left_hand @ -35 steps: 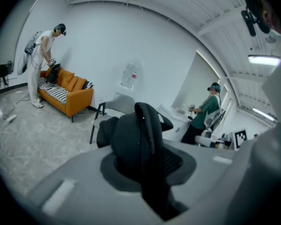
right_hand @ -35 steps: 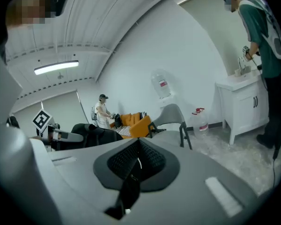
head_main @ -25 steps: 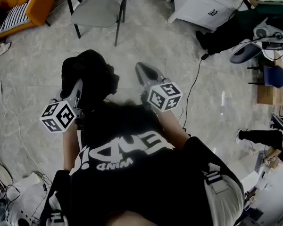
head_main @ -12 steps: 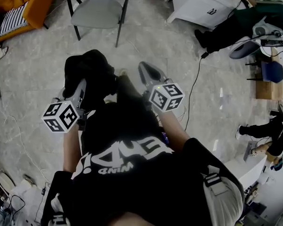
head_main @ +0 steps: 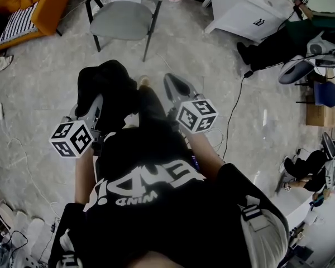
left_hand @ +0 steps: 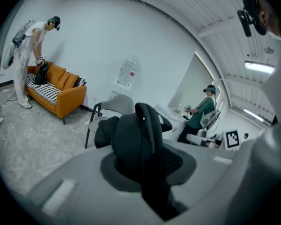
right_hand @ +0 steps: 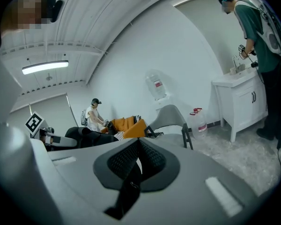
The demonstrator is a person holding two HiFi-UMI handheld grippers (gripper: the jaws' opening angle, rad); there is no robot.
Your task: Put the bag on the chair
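1. While held up off the floor, the bag (head_main: 105, 85) hung in front of the person as a black, slumped, rounded lump.
2. Left claw (head_main: 96, 102) was pinched narrow on a thick dark band of the bag, likely a handle. The bag's bulk sat at 12 o'clock of its jaws.
3. Right claw (head_main: 170, 84) had its jaws pressed together on a thin black strap (right_hand: 126, 191), whose tail dangled at 6 o'clock.
4. Chair (head_main: 123, 18), with its grey seat bare, stood at 12 o'clock from the bag, well apart.
5. Handling, as judged: soft cloth, sagging, not fragile, weight probably modest.
6. Handle and strap looked the soundest holds. Loose body cloth would likely bunch and slip between the pads.
7. Bag would probably slump on landing, so mid-seat seemed safest.
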